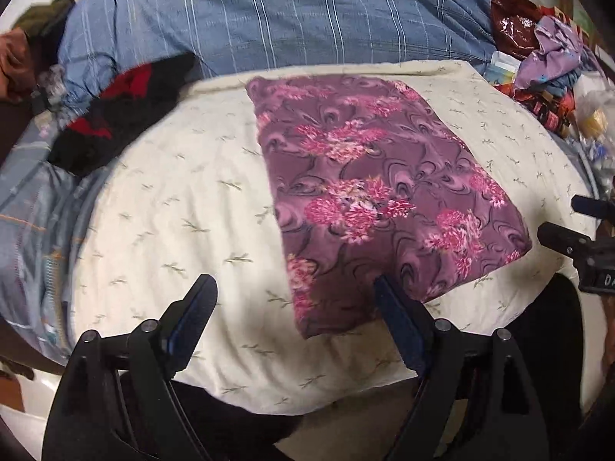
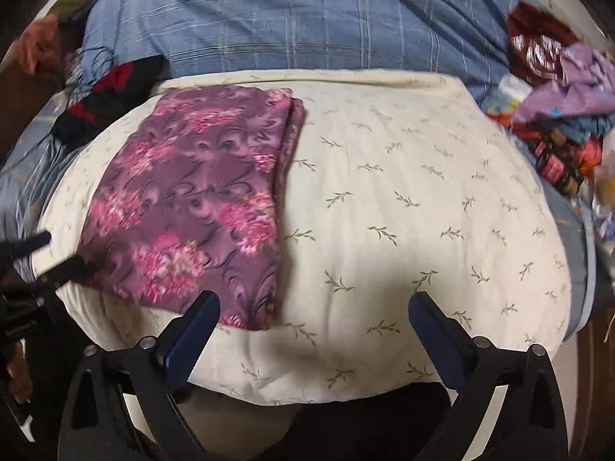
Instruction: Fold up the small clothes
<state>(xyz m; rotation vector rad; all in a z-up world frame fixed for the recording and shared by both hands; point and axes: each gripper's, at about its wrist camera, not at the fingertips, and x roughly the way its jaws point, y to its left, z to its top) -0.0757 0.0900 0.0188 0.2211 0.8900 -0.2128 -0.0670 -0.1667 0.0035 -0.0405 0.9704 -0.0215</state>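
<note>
1. Left wrist view: a blue quilt [image 1: 276, 19] covers the far side of the bed, and a cream pillow [image 1: 173, 207] with a sprig print lies nearer, serving as the work surface. It looks soft and will likely give under any downward press.
2. On the pillow lies the purple floral cloth [image 1: 369, 176], already folded into a flat rectangle of several layers. In the right wrist view it sits on the pillow's left half [image 2: 184, 199], with stacked edges showing along its right side.
3. It looks thin, light and limp, so I judge it will sag and may unfold if lifted by one corner. A pinch through all layers at the near edge, or at two corners together, should hold best.
4. A black-and-red garment [image 1: 115, 115] lies crumpled at the far left; a pile of clothes [image 1: 553, 57] sits far right.
5. The left gripper [image 1: 296, 307] hangs with jaws spread wide and empty, one finger over the cloth's near edge; the right gripper [image 2: 311, 315] is likewise wide and empty.
</note>
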